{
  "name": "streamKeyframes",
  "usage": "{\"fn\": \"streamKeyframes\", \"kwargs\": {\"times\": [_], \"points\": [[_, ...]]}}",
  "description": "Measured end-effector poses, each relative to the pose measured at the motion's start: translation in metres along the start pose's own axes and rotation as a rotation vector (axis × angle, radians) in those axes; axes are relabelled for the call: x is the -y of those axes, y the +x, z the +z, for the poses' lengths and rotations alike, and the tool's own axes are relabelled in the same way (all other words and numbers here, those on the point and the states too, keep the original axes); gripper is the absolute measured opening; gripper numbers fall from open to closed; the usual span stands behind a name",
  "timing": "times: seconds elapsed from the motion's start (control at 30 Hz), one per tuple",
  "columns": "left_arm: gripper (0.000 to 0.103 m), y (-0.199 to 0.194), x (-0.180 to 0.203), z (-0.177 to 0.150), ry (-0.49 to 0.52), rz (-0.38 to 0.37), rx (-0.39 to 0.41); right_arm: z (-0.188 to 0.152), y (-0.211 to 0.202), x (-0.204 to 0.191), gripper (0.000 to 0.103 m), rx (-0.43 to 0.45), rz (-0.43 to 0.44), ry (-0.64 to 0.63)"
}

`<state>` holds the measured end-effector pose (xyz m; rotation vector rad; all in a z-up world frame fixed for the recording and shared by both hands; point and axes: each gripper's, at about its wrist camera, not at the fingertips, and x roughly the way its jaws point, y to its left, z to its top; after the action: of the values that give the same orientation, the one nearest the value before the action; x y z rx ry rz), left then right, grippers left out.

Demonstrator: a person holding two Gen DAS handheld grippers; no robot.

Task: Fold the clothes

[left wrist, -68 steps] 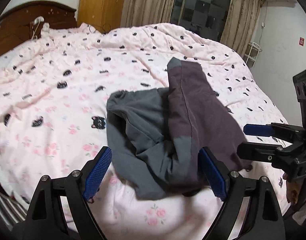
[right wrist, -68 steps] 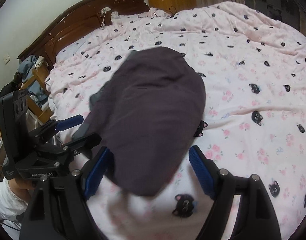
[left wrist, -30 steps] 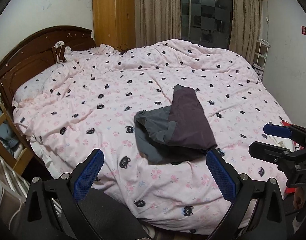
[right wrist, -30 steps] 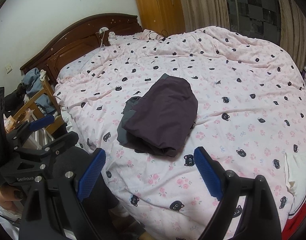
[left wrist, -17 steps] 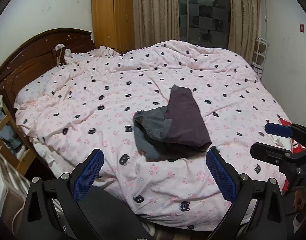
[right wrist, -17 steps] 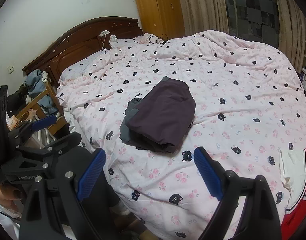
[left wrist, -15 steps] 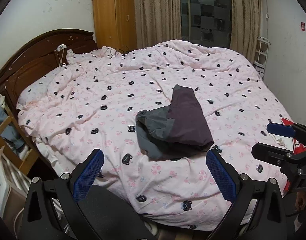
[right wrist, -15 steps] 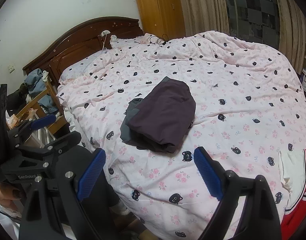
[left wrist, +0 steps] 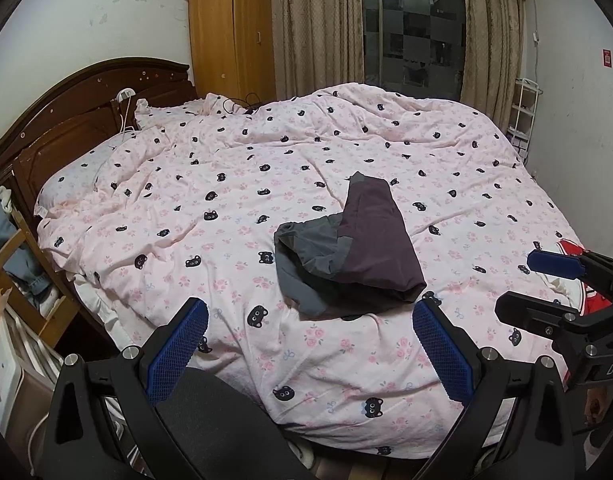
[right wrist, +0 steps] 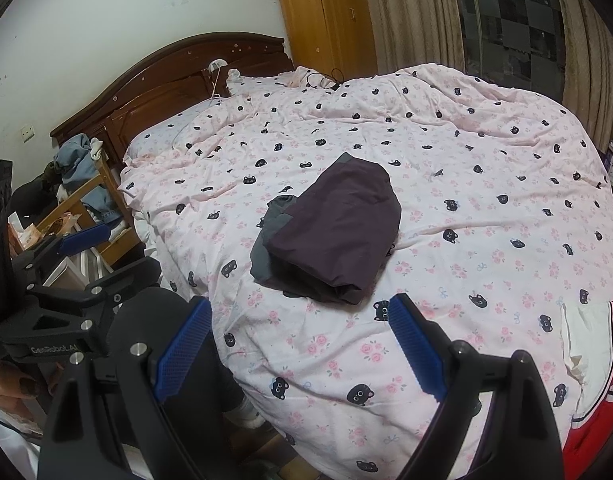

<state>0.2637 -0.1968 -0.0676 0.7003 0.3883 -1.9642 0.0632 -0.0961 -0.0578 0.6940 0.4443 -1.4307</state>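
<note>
A folded dark purple and grey garment (left wrist: pixel 358 248) (right wrist: pixel 338 228) lies on the pink cat-print quilt (left wrist: pixel 226 216) (right wrist: pixel 486 208), towards the bed's near edge. My left gripper (left wrist: pixel 306 344) is open and empty, held back off the bed edge, well short of the garment. My right gripper (right wrist: pixel 302 344) is open and empty too, also clear of the cloth. Each gripper shows at the side of the other's view: the right gripper (left wrist: pixel 546 284) and the left gripper (right wrist: pixel 102 252).
A red and white garment (right wrist: pixel 590 364) (left wrist: pixel 570 256) lies at the bed's near right corner. A wooden chair with heaped clothes (right wrist: pixel 82 184) stands left of the bed, by the dark headboard (left wrist: pixel 78 120). A wardrobe (left wrist: pixel 234 36) and curtains stand behind.
Both grippers have drawn back from right over the folded garment to beyond the bed edge. Over the last half second the views hardly differ.
</note>
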Motion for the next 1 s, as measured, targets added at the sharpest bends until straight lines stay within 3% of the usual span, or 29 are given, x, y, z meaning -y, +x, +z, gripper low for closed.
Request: {"fn": "streamKeyframes", "kwargs": {"times": [1.0], "points": [[0.101,-0.0022,0.0066,-0.0013,0.013,-0.024,-0.013,-0.0030,-0.0013,0.0051,0.091,0.000,-0.021,0.012]]}}
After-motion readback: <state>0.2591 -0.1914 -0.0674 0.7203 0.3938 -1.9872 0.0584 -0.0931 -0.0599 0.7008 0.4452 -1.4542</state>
